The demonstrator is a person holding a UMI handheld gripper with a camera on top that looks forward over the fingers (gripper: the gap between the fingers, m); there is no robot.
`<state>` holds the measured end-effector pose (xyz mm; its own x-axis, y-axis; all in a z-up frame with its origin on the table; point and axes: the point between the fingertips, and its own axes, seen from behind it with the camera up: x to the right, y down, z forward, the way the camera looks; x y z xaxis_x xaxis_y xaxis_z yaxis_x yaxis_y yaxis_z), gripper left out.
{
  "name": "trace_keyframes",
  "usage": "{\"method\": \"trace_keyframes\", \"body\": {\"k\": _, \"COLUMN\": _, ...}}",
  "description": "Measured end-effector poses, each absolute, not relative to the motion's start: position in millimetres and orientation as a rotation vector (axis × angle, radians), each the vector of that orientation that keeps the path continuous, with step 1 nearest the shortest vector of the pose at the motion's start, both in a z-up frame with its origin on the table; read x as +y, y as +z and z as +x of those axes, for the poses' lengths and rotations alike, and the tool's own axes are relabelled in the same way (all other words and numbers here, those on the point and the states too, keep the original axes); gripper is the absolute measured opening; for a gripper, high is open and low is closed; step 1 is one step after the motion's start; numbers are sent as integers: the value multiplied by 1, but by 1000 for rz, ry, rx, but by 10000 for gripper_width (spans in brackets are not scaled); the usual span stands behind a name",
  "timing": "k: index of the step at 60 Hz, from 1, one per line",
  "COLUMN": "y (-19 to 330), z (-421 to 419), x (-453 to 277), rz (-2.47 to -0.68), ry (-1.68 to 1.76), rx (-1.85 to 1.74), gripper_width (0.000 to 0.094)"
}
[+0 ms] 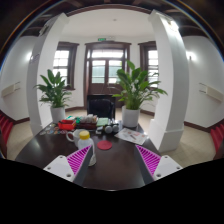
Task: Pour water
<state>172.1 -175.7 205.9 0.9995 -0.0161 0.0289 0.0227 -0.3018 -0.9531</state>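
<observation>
Tongs (110,160) open and empty, yellow-capped bottle (84,139) just ahead.

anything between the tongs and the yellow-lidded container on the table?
Nothing visible. The tongs are open, pads apart, and the dark table ahead of them is bare up to the yellow-lidded container. A small pink item lies just beside it, off the direct line. Other clutter sits behind it.

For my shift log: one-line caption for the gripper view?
Open gripper empty above dark table, short of yellow-lidded cup; potted plants behind.
</observation>
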Motion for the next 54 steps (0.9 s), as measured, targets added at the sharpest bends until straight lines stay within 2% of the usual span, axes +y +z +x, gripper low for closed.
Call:
{"method": "trace_keyframes", "body": {"k": 4, "y": 183, "z": 154, "x": -177, "rz": -1886, "ry": 9, "rx": -45, "gripper_width": 853}}
{"method": "trace_keyframes", "body": {"k": 5, "y": 192, "z": 147, "x": -177, "rz": -1886, "ry": 28, "rx": -56, "gripper_width": 853}}
{"method": "trace_keyframes", "body": {"k": 7, "y": 160, "z": 133, "x": -171, "rz": -1877, "ry": 64, "rx": -72, "gripper_width": 855}}
{"method": "trace_keyframes", "body": {"k": 16, "y": 105, "z": 82, "x": -137, "rz": -1855, "ry": 159, "rx": -86, "gripper_width": 858}}
{"method": "trace_keyframes", "body": {"k": 23, "y": 90, "z": 71, "x": -96, "rz": -1824, "ry": 112, "rx": -77, "gripper_width": 858}}
{"method": "trace_keyframes", "body": {"k": 35, "y": 84, "z": 62, "x": -35, "rz": -1798, "ry": 82, "rx": -58, "gripper_width": 853}}
{"method": "trace_keyframes", "body": {"k": 43, "y": 77, "z": 56, "x": -9, "rz": -1793, "ry": 79, "rx": -61, "gripper_width": 750}}
{"method": "trace_keyframes", "body": {"k": 47, "y": 75, "z": 57, "x": -5, "rz": -1783, "ry": 65, "rx": -60, "gripper_width": 584}}
{"method": "trace_keyframes", "body": {"k": 54, "y": 76, "z": 56, "x": -5, "rz": -1751, "ry": 46, "rx": -56, "gripper_width": 508}}
